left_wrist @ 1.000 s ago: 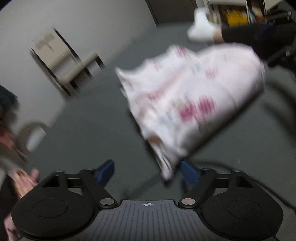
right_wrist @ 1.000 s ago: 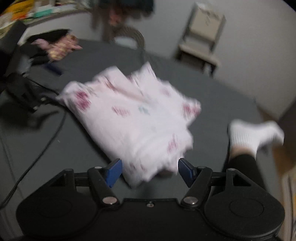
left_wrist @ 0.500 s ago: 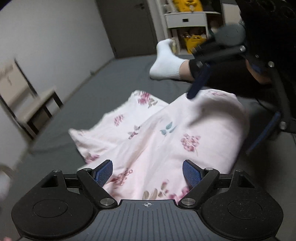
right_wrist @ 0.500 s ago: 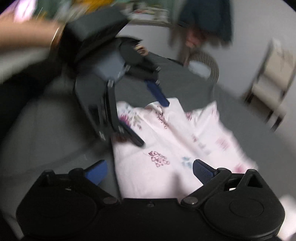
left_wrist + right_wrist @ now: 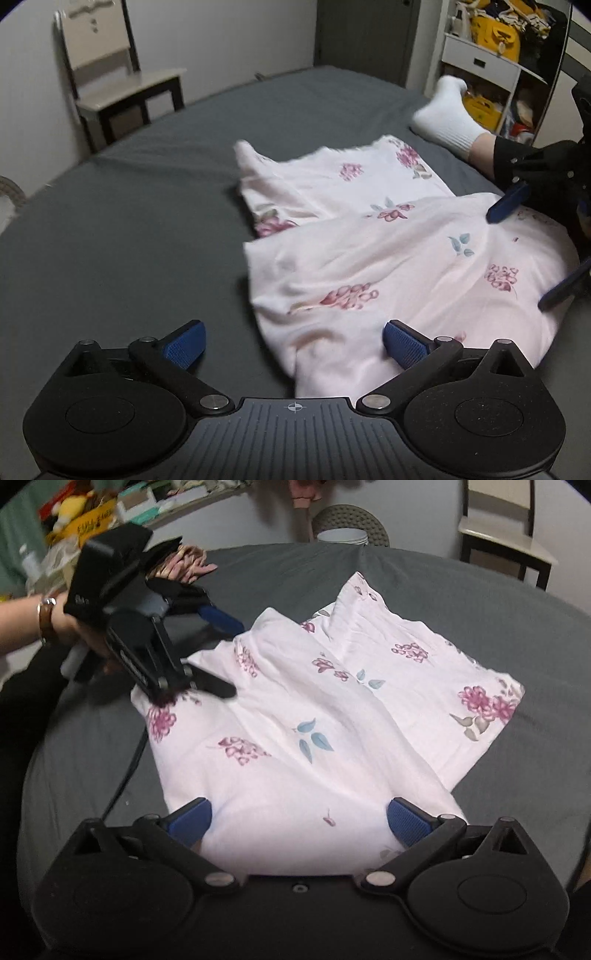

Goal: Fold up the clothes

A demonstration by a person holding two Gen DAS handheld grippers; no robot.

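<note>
A pale pink garment with purple flower prints point(image 5: 388, 254) point(image 5: 314, 716) lies partly folded and rumpled on the grey bed sheet point(image 5: 140, 206). My left gripper point(image 5: 293, 345) is open, its jaws wide apart, at the garment's near corner; cloth lies between the blue pads but is not pinched. My right gripper point(image 5: 299, 821) is open too, straddling the opposite edge of the garment. In the left wrist view the right gripper point(image 5: 532, 251) shows at the far right over the cloth. In the right wrist view the left gripper point(image 5: 225, 653) shows at the left edge of the cloth, held by a hand.
A person's foot in a white sock point(image 5: 447, 114) rests on the bed beyond the garment. A wooden chair point(image 5: 118, 85) stands by the wall. Cluttered shelves point(image 5: 495, 55) are at the far right. A crumpled pink cloth point(image 5: 188, 563) and a black cable point(image 5: 129, 760) lie on the sheet.
The garment, airborne and blurred a second ago, now lies spread on the bed. Both grippers have come down to its opposite edges and stayed open.
</note>
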